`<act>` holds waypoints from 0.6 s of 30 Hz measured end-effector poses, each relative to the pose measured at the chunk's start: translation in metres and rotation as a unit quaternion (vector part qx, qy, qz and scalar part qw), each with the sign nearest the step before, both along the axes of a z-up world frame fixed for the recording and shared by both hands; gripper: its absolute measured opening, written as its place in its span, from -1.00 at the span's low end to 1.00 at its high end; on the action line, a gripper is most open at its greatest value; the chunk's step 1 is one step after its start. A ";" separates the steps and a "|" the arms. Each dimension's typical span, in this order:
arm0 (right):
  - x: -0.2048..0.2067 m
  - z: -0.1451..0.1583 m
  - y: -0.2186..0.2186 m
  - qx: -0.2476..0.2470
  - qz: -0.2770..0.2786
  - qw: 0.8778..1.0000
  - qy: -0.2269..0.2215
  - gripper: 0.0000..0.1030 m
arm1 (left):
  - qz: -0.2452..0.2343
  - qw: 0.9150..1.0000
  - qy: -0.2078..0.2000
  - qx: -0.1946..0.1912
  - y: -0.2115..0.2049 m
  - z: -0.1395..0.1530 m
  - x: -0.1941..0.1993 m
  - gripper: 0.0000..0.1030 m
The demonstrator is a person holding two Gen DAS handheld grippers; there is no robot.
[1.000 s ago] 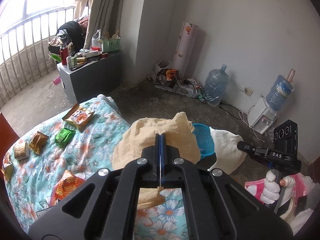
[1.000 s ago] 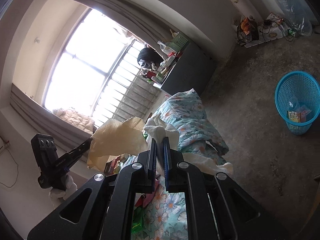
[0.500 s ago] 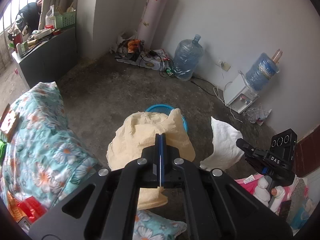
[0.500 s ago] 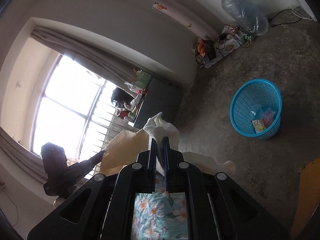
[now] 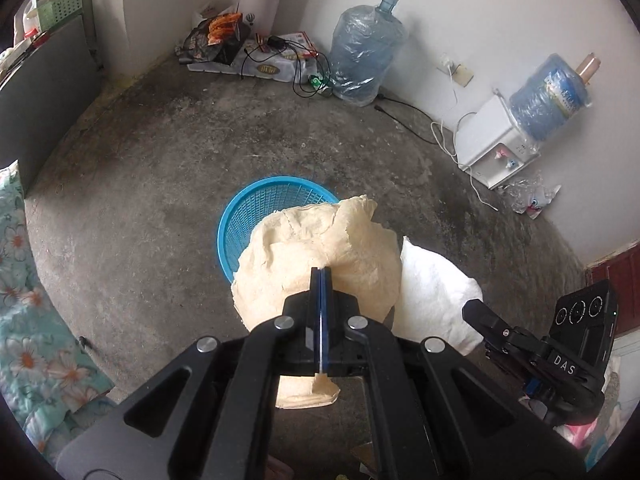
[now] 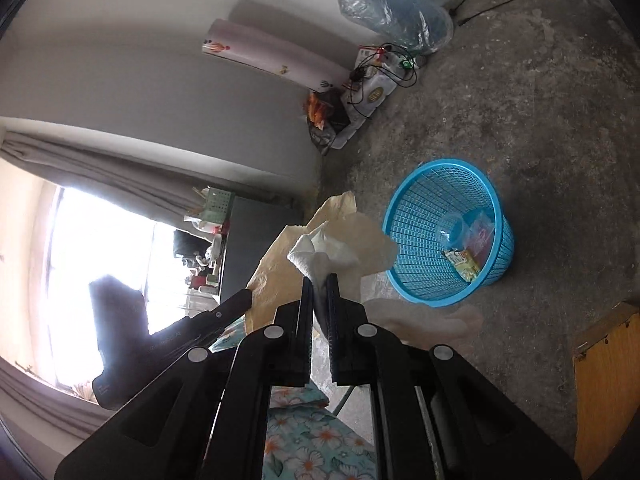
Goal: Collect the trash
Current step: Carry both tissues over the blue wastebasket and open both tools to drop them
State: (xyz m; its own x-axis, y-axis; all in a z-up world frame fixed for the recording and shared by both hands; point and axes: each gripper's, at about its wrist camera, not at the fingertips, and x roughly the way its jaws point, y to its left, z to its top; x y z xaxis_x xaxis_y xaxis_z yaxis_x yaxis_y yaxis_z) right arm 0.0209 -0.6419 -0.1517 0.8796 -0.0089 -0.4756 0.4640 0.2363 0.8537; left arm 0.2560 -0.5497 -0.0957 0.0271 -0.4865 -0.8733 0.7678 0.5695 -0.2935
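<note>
My left gripper [image 5: 321, 272] is shut on a crumpled beige paper [image 5: 316, 256], held in the air over the near rim of the blue mesh trash basket [image 5: 256, 208]. My right gripper [image 6: 319, 280] is shut on a crumpled white tissue [image 6: 320, 246], held left of the basket [image 6: 424, 280], which holds a clear cup and snack wrappers. The white tissue [image 5: 432, 308] and the right gripper body [image 5: 540, 352] show at the right of the left wrist view. The beige paper [image 6: 276, 268] and the left gripper [image 6: 168, 340] show in the right wrist view.
Concrete floor [image 5: 160, 152] surrounds the basket. A floral quilt [image 5: 24, 300] lies at the left. Water jugs [image 5: 360, 52], a dispenser [image 5: 496, 140], cables and boxes [image 5: 260, 60] line the far wall. A dark cabinet [image 5: 40, 92] stands at the left. A wooden board [image 6: 604, 392] is at the right.
Both grippers swung away from the quilt with its wrappers and toward the blue basket, still holding the beige paper and the white tissue. The basket now lies directly under the beige paper.
</note>
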 end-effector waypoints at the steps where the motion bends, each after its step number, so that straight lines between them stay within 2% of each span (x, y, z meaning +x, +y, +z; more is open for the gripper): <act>1: 0.006 -0.008 -0.009 0.006 -0.005 1.000 0.008 -0.87 | 0.003 1.000 0.001 0.003 -0.010 -0.009 0.004 -1.00; 3: 0.021 -0.021 -0.026 0.013 -0.004 1.000 0.016 -0.87 | 0.012 1.000 0.006 0.003 -0.025 -0.025 0.013 -1.00; 5: 0.039 -0.035 -0.045 0.020 -0.012 0.999 0.031 -0.82 | 0.019 1.000 0.011 0.000 -0.037 -0.041 0.024 -0.78; 6: 0.051 -0.043 -0.055 0.025 -0.008 0.999 0.035 -0.80 | 0.024 1.000 0.012 0.004 -0.044 -0.049 0.028 -0.38; 7: 0.063 -0.052 -0.063 0.032 -0.007 0.998 0.045 -0.80 | 0.030 0.999 0.011 0.009 -0.048 -0.055 0.032 -0.12; 10: 0.088 -0.081 -0.084 0.052 -0.011 0.996 0.076 -0.75 | 0.046 0.999 0.015 0.011 -0.050 -0.064 0.041 -0.11; 13: 0.094 -0.101 -0.092 0.065 -0.038 0.993 0.094 -0.50 | 0.049 0.998 0.028 -0.006 -0.040 -0.060 0.046 -0.11; 15: 0.093 -0.102 -0.089 0.059 -0.043 0.993 0.089 -0.44 | 0.046 0.999 0.022 -0.017 -0.031 -0.051 0.047 -0.11; 18: 0.092 -0.097 -0.085 0.035 -0.033 0.996 0.071 -0.20 | 0.038 0.999 0.005 -0.031 -0.017 -0.031 0.047 -0.11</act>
State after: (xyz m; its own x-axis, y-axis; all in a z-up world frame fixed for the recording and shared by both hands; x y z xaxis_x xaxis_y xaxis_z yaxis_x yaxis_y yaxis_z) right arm 0.1128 -0.7271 -0.2484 0.8022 -0.0269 -0.5964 0.5935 0.1440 0.7919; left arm 0.3031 -0.5671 -0.1265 0.0571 -0.5370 -0.8416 0.7194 0.6067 -0.3383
